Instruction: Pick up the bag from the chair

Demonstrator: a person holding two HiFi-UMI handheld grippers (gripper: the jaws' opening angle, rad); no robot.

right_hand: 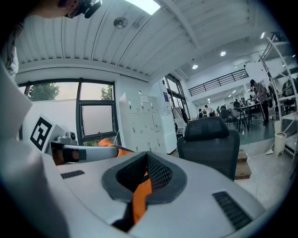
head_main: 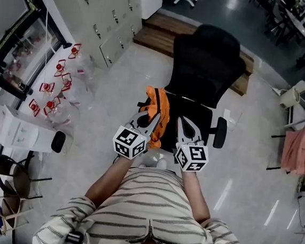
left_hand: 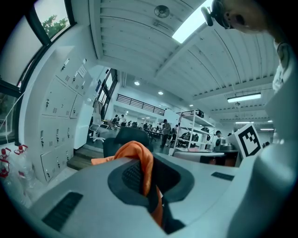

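Orange bag (head_main: 162,106) up by the black chair (head_main: 203,64): left tongs (head_main: 150,119) and right tongs (head_main: 185,126) both clenched on its fabric.

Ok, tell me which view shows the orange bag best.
Head view: the orange bag shows most fully, at the chair. Left gripper view shows one fold pinched in its jaws; right gripper view only an orange strip in its jaws.

Grey lockers (head_main: 106,12), glossy pale floor (head_main: 244,170)
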